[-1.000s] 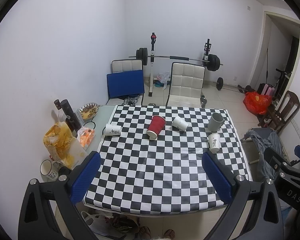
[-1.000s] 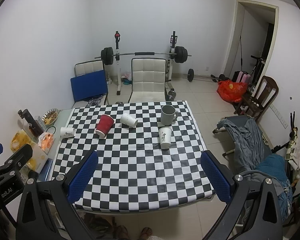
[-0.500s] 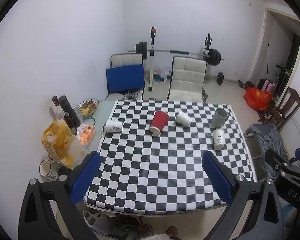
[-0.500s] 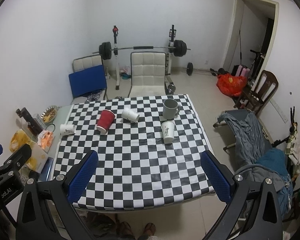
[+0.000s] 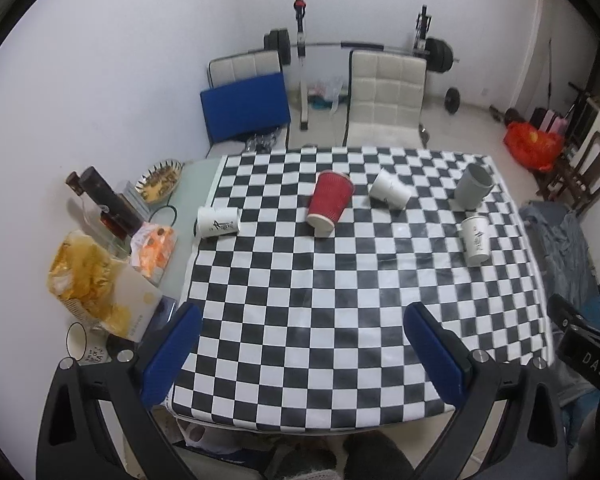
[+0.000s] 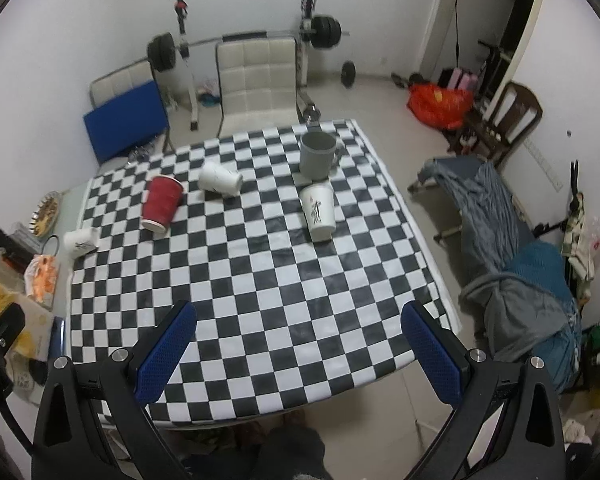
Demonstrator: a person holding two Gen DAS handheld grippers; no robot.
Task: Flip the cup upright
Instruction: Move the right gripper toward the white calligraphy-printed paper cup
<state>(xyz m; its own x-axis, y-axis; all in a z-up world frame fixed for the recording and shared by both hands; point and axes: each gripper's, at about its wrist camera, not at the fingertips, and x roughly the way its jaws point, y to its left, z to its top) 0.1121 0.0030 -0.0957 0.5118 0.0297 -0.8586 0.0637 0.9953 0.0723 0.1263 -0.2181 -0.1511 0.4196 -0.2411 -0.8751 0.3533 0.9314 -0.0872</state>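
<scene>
A checkered table holds several cups. A red paper cup lies on its side. A white cup lies on its side beside it. Another white cup lies at the left edge. A white printed cup stands upside down at the right, in front of an upright grey mug. My left gripper and right gripper are open and empty above the table's near edge.
Snack bags, a dark bottle, a plate and a mug crowd the left side. Chairs and a barbell rack stand behind the table. Clothes lie on a cot at the right.
Both grippers have tilted down and come closer over the table, so the cups sit lower and larger in view. No cup has moved. Both grippers stay open.
</scene>
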